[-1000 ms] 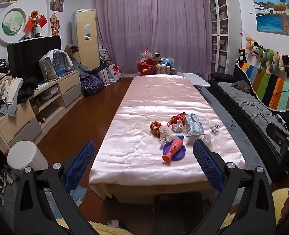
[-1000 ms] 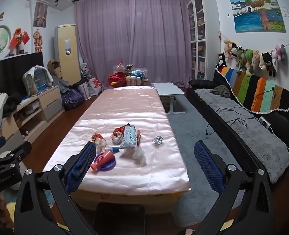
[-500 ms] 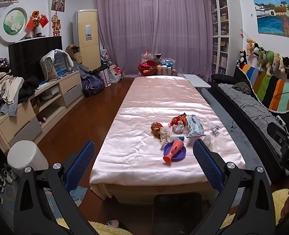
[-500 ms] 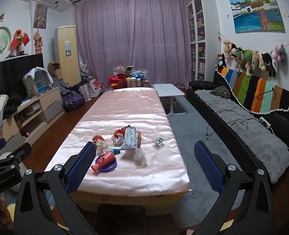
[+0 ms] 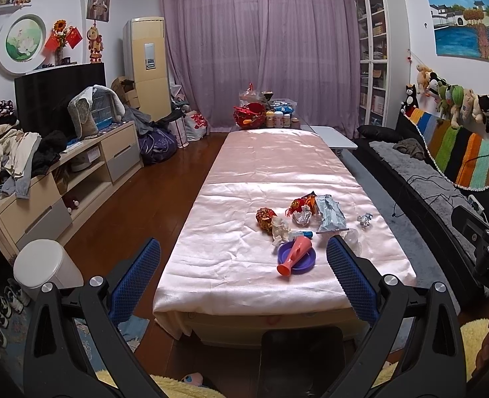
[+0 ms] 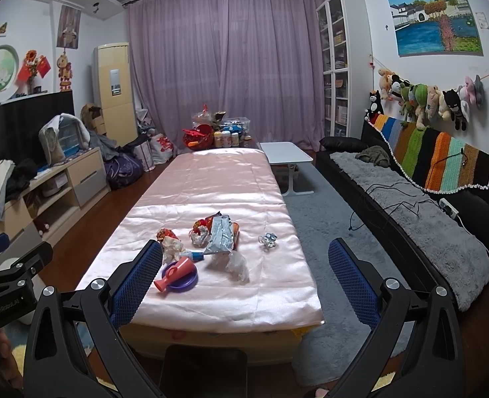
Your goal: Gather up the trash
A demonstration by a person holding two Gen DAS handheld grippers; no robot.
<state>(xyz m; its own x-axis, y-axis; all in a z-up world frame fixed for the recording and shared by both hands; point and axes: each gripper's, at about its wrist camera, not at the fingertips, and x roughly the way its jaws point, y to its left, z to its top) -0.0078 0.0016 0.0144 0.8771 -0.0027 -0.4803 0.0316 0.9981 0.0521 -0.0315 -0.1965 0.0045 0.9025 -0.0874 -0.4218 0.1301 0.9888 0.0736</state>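
Note:
Trash lies in a cluster on the pink-covered long table (image 5: 244,252): a silver-blue wrapper (image 5: 330,214), red wrappers (image 5: 302,203), a crumpled white tissue (image 5: 280,227), a foil ball (image 5: 364,219), clear plastic (image 6: 237,264). A purple plate (image 5: 306,258) holds a red cup (image 5: 293,257). The cluster also shows in the right wrist view (image 6: 219,230). My left gripper (image 5: 243,277) and right gripper (image 6: 244,278) are both open and empty, short of the table's near end. A white bin (image 5: 43,267) stands on the floor at left.
A cluttered TV cabinet (image 5: 65,179) runs along the left wall. A black sofa with a grey throw (image 6: 410,212) runs along the right. A white side table (image 6: 286,154) stands beyond the long table. Bags and jars pile up by the curtain (image 5: 264,112).
Both views have shifted slightly; the table and trash sit marginally nearer and lower in frame. Both grippers stay open.

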